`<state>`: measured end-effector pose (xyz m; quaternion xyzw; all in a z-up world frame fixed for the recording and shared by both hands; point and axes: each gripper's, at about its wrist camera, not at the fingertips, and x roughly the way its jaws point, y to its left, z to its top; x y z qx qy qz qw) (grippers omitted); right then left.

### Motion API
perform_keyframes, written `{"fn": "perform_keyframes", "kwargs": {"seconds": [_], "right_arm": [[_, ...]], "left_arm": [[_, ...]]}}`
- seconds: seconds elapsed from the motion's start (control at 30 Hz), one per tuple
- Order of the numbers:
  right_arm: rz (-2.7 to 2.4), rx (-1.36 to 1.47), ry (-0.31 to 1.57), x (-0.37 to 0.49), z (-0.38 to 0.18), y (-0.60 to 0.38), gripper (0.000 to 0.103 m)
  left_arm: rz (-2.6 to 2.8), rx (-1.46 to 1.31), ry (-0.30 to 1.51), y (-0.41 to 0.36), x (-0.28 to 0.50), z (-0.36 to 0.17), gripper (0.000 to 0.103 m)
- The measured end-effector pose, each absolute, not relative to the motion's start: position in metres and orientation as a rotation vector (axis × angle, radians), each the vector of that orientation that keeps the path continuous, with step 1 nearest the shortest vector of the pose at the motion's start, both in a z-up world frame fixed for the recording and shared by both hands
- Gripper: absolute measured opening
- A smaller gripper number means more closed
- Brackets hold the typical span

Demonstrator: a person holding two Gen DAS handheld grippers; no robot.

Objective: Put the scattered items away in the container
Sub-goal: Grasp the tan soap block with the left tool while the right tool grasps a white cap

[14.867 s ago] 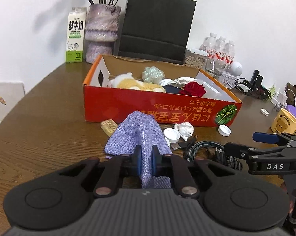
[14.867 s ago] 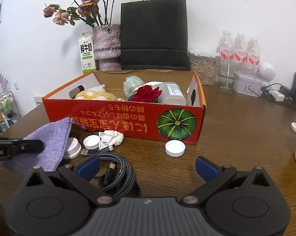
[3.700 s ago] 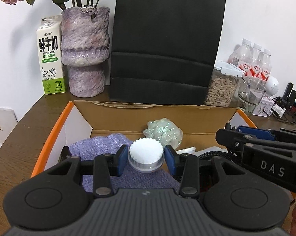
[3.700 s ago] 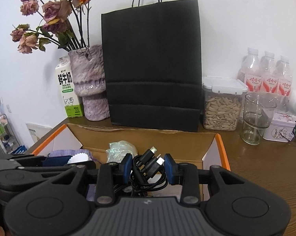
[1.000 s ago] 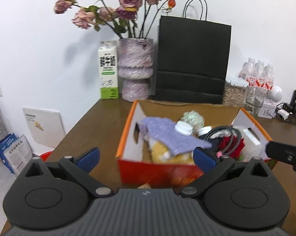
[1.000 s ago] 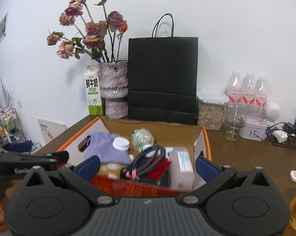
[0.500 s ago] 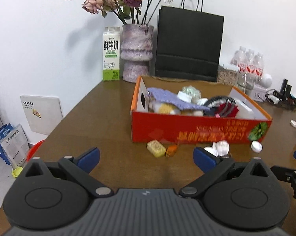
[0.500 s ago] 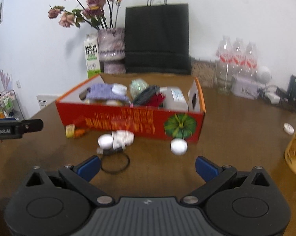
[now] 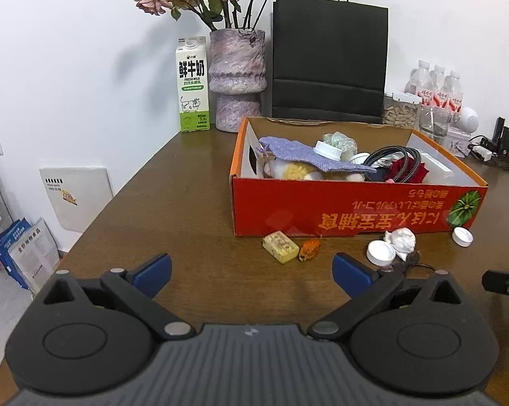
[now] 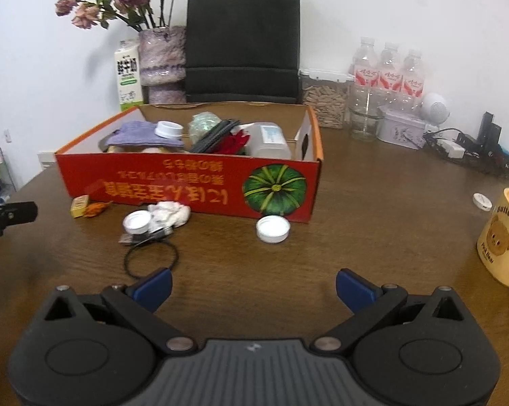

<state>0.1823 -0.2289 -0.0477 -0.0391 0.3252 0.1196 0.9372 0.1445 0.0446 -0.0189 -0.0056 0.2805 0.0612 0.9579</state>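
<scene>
I hold my left claw [image 9: 251,267] spread wide and empty above the brown wooden counter [image 9: 186,203], and my right claw [image 10: 252,286] is spread and empty as well. The red cardboard box [image 9: 356,209] sits ahead of both, holding a lilac knitted cloth [image 9: 298,155] with a white ribbed cap [image 9: 327,150] on it and a coiled black braided cable [image 9: 395,159]. On the counter in front of the box lie a yellow wrapped block [image 9: 280,246], a small orange piece [image 9: 309,249], two white bottle caps [image 10: 137,221] [image 10: 273,229], a crumpled white tissue [image 10: 170,213] and a thin black ring [image 10: 151,258].
</scene>
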Motion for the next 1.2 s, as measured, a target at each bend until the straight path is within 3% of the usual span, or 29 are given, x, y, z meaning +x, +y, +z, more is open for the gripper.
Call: {"fn": "perform_keyframes", "kwargs": {"seconds": [0.33,0.57,1.2], "right_arm": [[0.215,-0.091,0.658,0.240,-0.041,-0.225,0.103],[0.215,-0.074,0.674,0.265,-0.058,-0.227,0.102],[0.179,-0.040,0.695,0.267,-0.078,-0.236,0.100]], "left_arm": [[0.130,0.008,0.545,0.032,0.198,-0.004,0.103],[0.140,-0.034,0.578,0.032,0.229,-0.025,0.103],[0.141,0.016,0.679,0.037,0.240,-0.055,0.103]]}}
